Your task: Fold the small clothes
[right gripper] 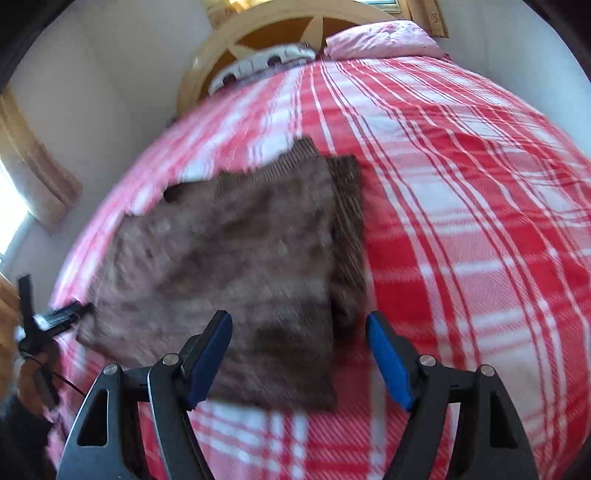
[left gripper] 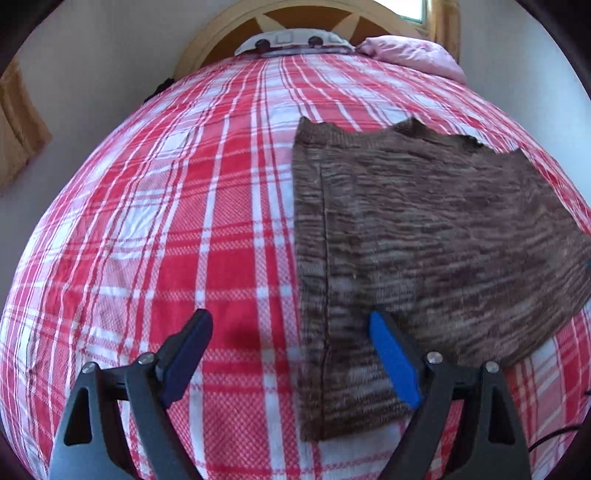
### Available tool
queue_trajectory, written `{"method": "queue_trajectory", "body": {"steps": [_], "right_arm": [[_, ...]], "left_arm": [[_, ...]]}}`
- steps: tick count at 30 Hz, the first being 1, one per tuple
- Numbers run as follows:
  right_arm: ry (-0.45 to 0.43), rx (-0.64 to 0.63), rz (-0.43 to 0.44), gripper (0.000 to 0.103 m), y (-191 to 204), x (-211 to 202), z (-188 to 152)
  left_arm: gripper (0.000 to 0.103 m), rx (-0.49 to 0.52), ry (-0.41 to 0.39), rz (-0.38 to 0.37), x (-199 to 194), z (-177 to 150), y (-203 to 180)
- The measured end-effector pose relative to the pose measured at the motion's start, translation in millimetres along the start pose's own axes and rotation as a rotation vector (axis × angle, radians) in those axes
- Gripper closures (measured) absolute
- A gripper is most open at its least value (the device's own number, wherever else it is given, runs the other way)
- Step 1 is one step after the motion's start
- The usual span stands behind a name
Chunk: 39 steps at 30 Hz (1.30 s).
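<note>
1. Bedroom scene: a bed [left gripper: 155, 229] with a red-and-white plaid cover fills both views; the cover is lightly creased, mostly flat.
2. Far end: a wooden headboard [left gripper: 221, 33] with a rounded top and pale spokes against a white wall. A white patterned pillow [left gripper: 291, 42] lies at its foot, and a pink pillow [left gripper: 413, 55] sits to the right of it.
3. Tan curtain [left gripper: 18, 125] hangs at the far left; bright window light beside it in the right wrist view.
4. Brown knit garment [left gripper: 424, 236] lies flat on the cover, on the right half of the bed in the left wrist view. Streaked brown and pale yarn, ribbed edges. Its left side shows a long fold line with a narrow strip turned over. The far edge is notched, like a neckline.
5. Left gripper [left gripper: 291, 321]: jaws wide apart, nothing clamped. Its right finger [left gripper: 393, 360], with a blue pad, hangs over the near left part of the garment; its left finger [left gripper: 188, 354] is over bare cover. Contact with the cloth cannot be judged.
6. Right gripper [right gripper: 299, 321]: jaws apart, nothing clamped. The garment's near right corner lies between and below the fingers. This view is motion-blurred, so contact cannot be judged.
7. In the right wrist view the left gripper appears at the far left edge, near the garment's left edge, with a hand [right gripper: 35, 373] and a dark sleeve [right gripper: 18, 439] below it.
</note>
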State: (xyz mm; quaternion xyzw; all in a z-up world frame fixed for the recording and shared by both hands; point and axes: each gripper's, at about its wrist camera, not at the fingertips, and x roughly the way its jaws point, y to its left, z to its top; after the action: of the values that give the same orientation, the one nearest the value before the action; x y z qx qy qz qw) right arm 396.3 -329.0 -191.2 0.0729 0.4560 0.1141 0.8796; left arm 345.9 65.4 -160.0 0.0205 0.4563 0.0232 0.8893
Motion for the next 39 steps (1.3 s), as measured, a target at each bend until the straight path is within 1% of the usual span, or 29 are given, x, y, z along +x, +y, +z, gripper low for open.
{"method": "queue_trajectory", "body": {"steps": [3, 5, 7, 8, 9, 10, 11, 12, 13, 14, 16, 18, 19, 20, 22, 26, 28, 29, 30, 31, 32, 33, 34, 35, 37, 39], "right_arm": [[0.010, -0.067, -0.078, 0.028, 5.5, -2.3, -9.2], [0.037, -0.101, -0.127, 0.028, 9.4, -2.5, -15.5], [0.045, -0.117, -0.147, 0.028, 11.2, -6.0, -20.5], [0.041, -0.118, -0.147, 0.028, 11.5, -9.6, -20.7], [0.029, -0.114, -0.129, 0.030, 11.9, -13.5, -20.4], [0.001, -0.097, -0.065, 0.036, 11.7, -19.0, -18.3], [-0.014, -0.076, -0.022, 0.042, 11.5, -22.9, -16.2], [-0.014, -0.067, -0.029, 0.046, 14.0, -22.5, -14.2], [-0.015, -0.062, -0.032, 0.055, 15.5, -21.2, -12.5], [-0.001, -0.056, -0.028, 0.055, 15.2, -16.1, -10.7], [0.036, -0.034, -0.048, 0.055, 13.3, -4.6, -11.0], [0.039, -0.038, -0.041, 0.070, 11.5, -3.0, -15.1], [0.039, -0.036, -0.034, 0.086, 10.6, -4.8, -17.3], [0.043, -0.031, -0.020, 0.090, 9.3, -7.8, -19.8], [0.056, -0.067, -0.041, 0.091, 13.4, -12.5, -26.5], [0.089, -0.097, -0.056, 0.091, 16.6, -14.6, -29.0], [0.086, -0.089, -0.052, 0.091, 15.5, -16.6, -24.7], [0.076, -0.080, -0.054, 0.086, 15.3, -19.2, -23.4], [0.061, -0.076, -0.083, 0.081, 16.3, -22.5, -21.6], [0.044, -0.077, -0.108, 0.058, 18.1, -25.3, -20.1], [0.016, -0.081, -0.126, 0.045, 22.0, -30.1, -18.2], [-0.015, -0.087, -0.122, 0.033, 27.0, -34.8, -16.2], [-0.037, -0.097, -0.104, 0.033, 33.1, -38.4, -14.2], [-0.062, -0.117, -0.067, 0.033, 43.9, -41.3, -11.4], [-0.073, -0.151, -0.017, 0.033, 61.5, -39.5, -6.9], [-0.068, -0.194, 0.066, 0.033, 85.0, -30.0, -2.7]], "left_arm": [[0.012, -0.023, 0.003, -0.009, -1.9, -2.9, 3.4], [0.010, -0.030, 0.003, -0.007, -2.1, -5.3, 6.3], [0.007, -0.040, -0.001, -0.007, -3.1, -10.0, 7.3], [0.006, -0.047, -0.002, -0.012, -2.6, -12.0, 9.0], [0.006, -0.059, -0.005, -0.024, -2.5, -14.3, 10.6], [0.005, -0.079, -0.009, -0.039, -1.6, -15.6, 13.5], [0.004, -0.093, -0.010, -0.047, -1.0, -17.4, 14.7], [0.002, -0.111, -0.008, -0.052, 0.4, -18.0, 17.0], [0.002, -0.116, -0.010, -0.054, 0.4, -18.0, 17.5], [0.002, -0.114, -0.010, -0.054, 0.2, -18.0, 16.8], [0.002, -0.107, -0.014, -0.054, 0.1, -19.1, 15.6], [0.002, -0.110, -0.014, -0.062, 0.2, -19.5, 16.9], [0.002, -0.111, -0.015, -0.065, 0.0, -19.6, 17.6], [0.002, -0.110, -0.016, -0.068, -0.3, -20.1, 17.9], [0.000, -0.106, -0.017, -0.070, 0.3, -20.4, 17.5], [0.000, -0.100, -0.014, -0.062, 0.1, -20.3, 15.8], [0.000, -0.099, -0.013, -0.054, -1.3, -20.0, 15.5], [0.000, -0.099, -0.013, -0.051, -3.0, -20.2, 15.7], [0.000, -0.101, -0.015, -0.050, -5.0, -21.0, 16.4], [0.000, -0.102, -0.015, -0.051, -5.7, -21.9, 17.1], [0.000, -0.102, -0.011, -0.050, -5.2, -23.4, 17.3], [0.000, -0.101, -0.008, -0.050, -4.5, -24.2, 17.4], [0.000, -0.101, -0.011, -0.049, -4.6, -24.3, 17.3], [0.000, -0.098, -0.008, -0.045, -4.1, -24.0, 16.4], [0.000, -0.091, -0.006, -0.040, -3.2, -23.5, 15.3], [0.000, -0.087, -0.007, -0.038, -2.9, -23.5, 14.6]]}}
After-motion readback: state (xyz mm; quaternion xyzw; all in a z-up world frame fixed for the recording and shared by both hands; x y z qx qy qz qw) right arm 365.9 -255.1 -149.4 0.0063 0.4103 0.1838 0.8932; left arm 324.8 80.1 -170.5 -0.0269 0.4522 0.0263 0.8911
